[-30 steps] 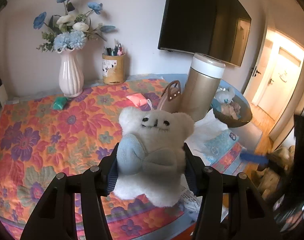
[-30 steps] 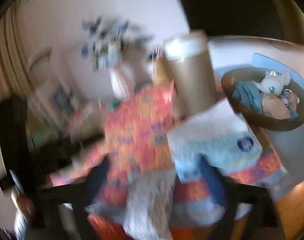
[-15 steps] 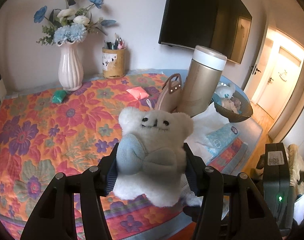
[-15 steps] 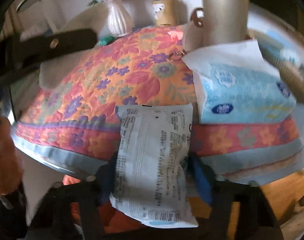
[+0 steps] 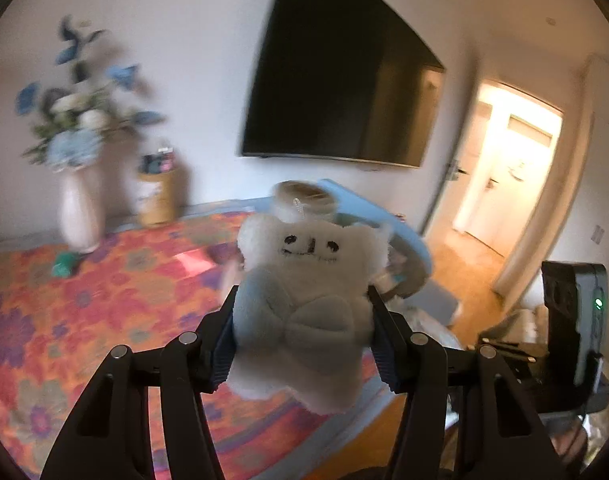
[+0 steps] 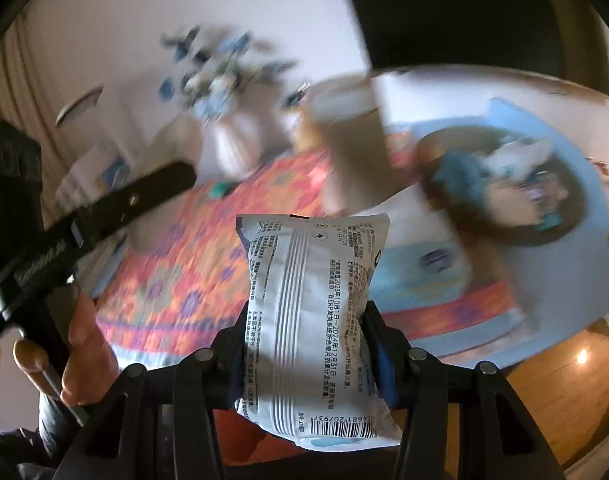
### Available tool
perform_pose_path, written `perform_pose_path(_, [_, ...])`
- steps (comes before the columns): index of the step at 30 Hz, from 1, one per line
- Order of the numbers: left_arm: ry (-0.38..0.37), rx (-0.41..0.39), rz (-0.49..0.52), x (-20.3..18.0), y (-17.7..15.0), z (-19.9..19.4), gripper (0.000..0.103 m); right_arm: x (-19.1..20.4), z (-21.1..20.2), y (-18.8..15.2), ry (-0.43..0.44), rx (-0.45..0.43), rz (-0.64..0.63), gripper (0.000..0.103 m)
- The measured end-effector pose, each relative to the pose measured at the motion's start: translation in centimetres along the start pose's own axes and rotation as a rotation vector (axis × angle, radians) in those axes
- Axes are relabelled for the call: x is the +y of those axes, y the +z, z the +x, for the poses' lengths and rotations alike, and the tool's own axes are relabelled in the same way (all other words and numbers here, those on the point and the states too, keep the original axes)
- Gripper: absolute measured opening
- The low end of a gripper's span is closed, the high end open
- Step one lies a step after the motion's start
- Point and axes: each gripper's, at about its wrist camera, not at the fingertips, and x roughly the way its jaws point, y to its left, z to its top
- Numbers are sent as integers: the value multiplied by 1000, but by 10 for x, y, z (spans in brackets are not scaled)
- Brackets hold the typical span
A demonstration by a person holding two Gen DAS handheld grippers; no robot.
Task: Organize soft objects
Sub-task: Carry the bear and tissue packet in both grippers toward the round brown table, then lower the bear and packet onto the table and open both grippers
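Observation:
My left gripper is shut on a white plush bear with a pale blue bow, held above the front of the floral table. My right gripper is shut on a white printed tissue packet, held upright off the table's front edge. A dark basket with soft toys stands at the right of the table; part of it shows behind the bear. The left gripper's body shows at the left of the right wrist view.
A tall tan canister, a white vase with blue flowers, a pen cup, a blue tissue pack and a small green object stand on the table. A TV hangs on the wall. A doorway is at right.
Both grippers have risen and tilted up with their loads; the views are blurred by motion. The right gripper now looks over the table toward the basket.

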Motion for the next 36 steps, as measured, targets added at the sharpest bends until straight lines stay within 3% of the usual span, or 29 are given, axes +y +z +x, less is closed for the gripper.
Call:
perform_pose_path(5, [-49, 33, 66, -48, 25, 43, 55, -62, -20, 24, -93, -89, 132, 49])
perform_pose_path(11, [-36, 84, 117, -90, 45, 107, 55, -136, -26, 67, -117, -168, 288, 49])
perform_pose_path(17, [58, 143, 156, -110, 48, 182, 55, -189, 13, 132, -151, -185, 326, 50])
perform_pose_path(20, [131, 158, 190, -112, 43, 208, 55, -213, 43, 154, -160, -122, 301, 50])
perform_pose_path(23, [130, 190, 201, -113, 40, 226, 55, -237, 76, 173, -158, -62, 311, 50])
perform_pose_path(27, [180, 193, 226, -114, 39, 247, 65, -246, 101, 193, -144, -37, 274, 52])
perform_pose_path(29, [204, 178, 244, -113, 38, 254, 75, -251, 109, 199, -150, -28, 280, 66])
perform_pose_path(34, [137, 195, 298, -123, 27, 247, 82, -276, 93, 199, -87, -64, 338, 67])
perform_pose_path(36, [97, 178, 356, -135, 17, 232, 82, -279, 75, 189, -80, -91, 367, 73])
